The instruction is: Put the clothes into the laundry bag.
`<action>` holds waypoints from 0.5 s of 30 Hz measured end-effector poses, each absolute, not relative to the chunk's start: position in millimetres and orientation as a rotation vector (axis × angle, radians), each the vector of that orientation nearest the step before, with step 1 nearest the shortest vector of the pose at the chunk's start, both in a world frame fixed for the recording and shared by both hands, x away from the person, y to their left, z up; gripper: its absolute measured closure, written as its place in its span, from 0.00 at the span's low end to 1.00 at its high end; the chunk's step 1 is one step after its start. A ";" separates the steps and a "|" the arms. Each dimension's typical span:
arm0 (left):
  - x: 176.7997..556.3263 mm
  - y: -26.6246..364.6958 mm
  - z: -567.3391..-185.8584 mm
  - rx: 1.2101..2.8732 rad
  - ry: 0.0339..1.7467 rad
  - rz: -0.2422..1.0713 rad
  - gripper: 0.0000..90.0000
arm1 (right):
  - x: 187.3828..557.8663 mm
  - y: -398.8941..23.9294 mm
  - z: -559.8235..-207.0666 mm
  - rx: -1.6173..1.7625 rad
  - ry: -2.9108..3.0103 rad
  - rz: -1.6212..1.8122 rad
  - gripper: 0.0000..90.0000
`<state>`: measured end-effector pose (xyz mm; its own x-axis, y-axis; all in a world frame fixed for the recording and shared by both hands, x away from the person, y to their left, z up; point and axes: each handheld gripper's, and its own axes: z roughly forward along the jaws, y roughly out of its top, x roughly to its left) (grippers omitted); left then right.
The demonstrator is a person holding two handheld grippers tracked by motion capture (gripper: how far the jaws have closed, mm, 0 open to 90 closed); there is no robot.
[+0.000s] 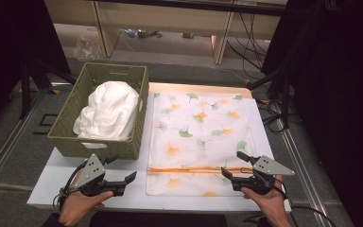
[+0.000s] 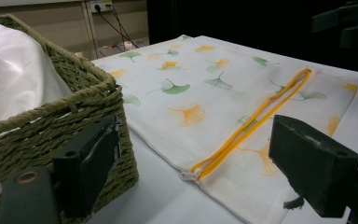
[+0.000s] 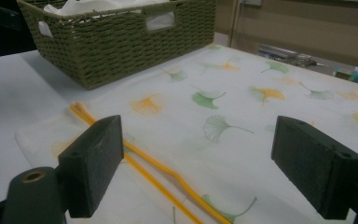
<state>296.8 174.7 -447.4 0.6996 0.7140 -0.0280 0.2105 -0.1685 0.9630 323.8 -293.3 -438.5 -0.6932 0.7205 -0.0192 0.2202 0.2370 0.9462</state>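
Both grippers, left [image 1: 133,177] and right [image 1: 232,164], stand open and empty; we should pinch the laundry bag's [image 1: 198,127] orange zipper [image 1: 198,169] edge cleanly, without bunching fabric.

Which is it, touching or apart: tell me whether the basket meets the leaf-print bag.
Apart. The left gripper view shows a strip of bare table between the basket and the near edge of the leaf-print bag.
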 end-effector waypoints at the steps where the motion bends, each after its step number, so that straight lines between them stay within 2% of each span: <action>1: 296.2 173.4 -447.6 1.717 0.751 0.522 0.19 | 324.4 -292.4 -439.0 0.858 2.061 1.474 0.19; 6: 294.3 171.7 -449.6 1.779 0.763 0.536 0.19 | 325.8 -282.1 -439.7 0.851 2.128 1.467 0.18; 9: 292.4 173.8 -451.3 1.754 0.804 0.487 0.19 | 334.5 -274.6 -437.4 0.774 2.143 1.377 0.18; 15: 290.6 174.2 -450.2 1.780 0.823 0.515 0.20 | 356.2 -262.2 -446.1 0.702 2.277 1.225 0.27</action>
<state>290.6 174.2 -450.2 0.6694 0.7416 -0.0430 0.2855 -0.2034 0.9365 356.2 -262.2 -446.1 -0.7650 0.6258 -0.1522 0.2182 0.4741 0.8530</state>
